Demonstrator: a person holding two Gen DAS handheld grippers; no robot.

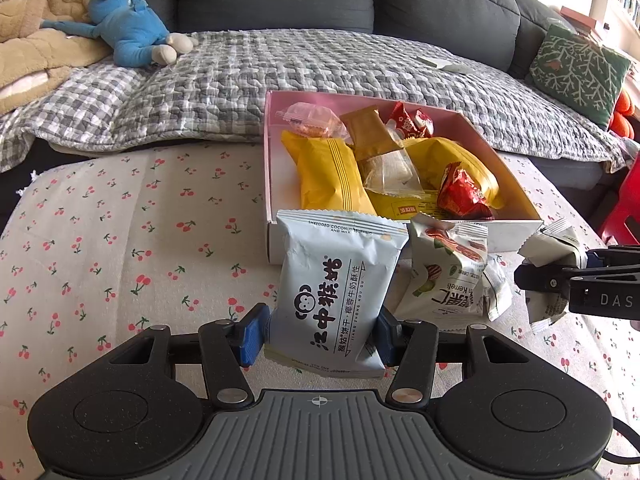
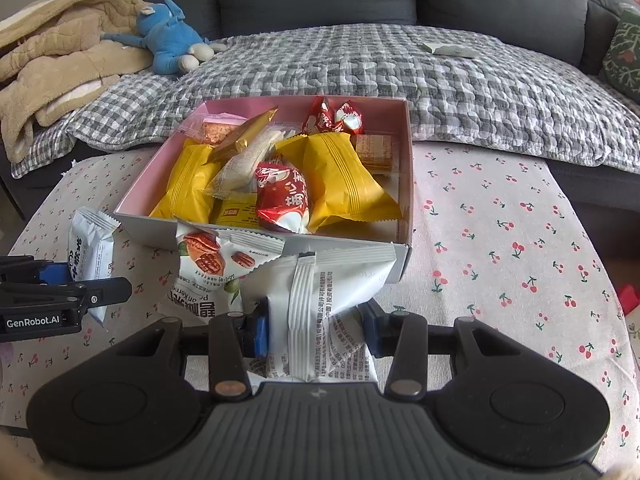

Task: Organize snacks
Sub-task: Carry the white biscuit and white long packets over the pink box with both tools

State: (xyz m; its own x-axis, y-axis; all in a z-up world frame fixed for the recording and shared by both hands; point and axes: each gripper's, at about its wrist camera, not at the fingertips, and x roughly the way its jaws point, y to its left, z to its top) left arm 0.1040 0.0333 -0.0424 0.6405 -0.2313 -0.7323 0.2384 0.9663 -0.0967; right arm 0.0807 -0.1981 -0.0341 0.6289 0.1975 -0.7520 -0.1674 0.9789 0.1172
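A pale blue biscuit packet (image 1: 332,292) with a monkey logo stands upright between the blue pads of my left gripper (image 1: 320,334), which is shut on it. My right gripper (image 2: 314,332) is shut on a white packet (image 2: 320,304), seam side up. A pecan kernel packet (image 1: 448,276) lies on the cloth between them, just before the box; it also shows in the right wrist view as the pecan packet (image 2: 212,264). The pink-lined box (image 2: 404,208) holds yellow, red, gold and clear wrapped snacks. The right gripper (image 1: 532,280) shows at the left view's edge, the left gripper (image 2: 80,280) at the right view's edge.
The box stands on a cherry-print cloth (image 1: 120,220) covering the table. Behind is a grey sofa with a checked quilt (image 1: 280,64), a blue plush toy (image 1: 128,28), a tan blanket (image 2: 52,60) and a green cushion (image 1: 580,68). A red stool (image 1: 624,200) is at far right.
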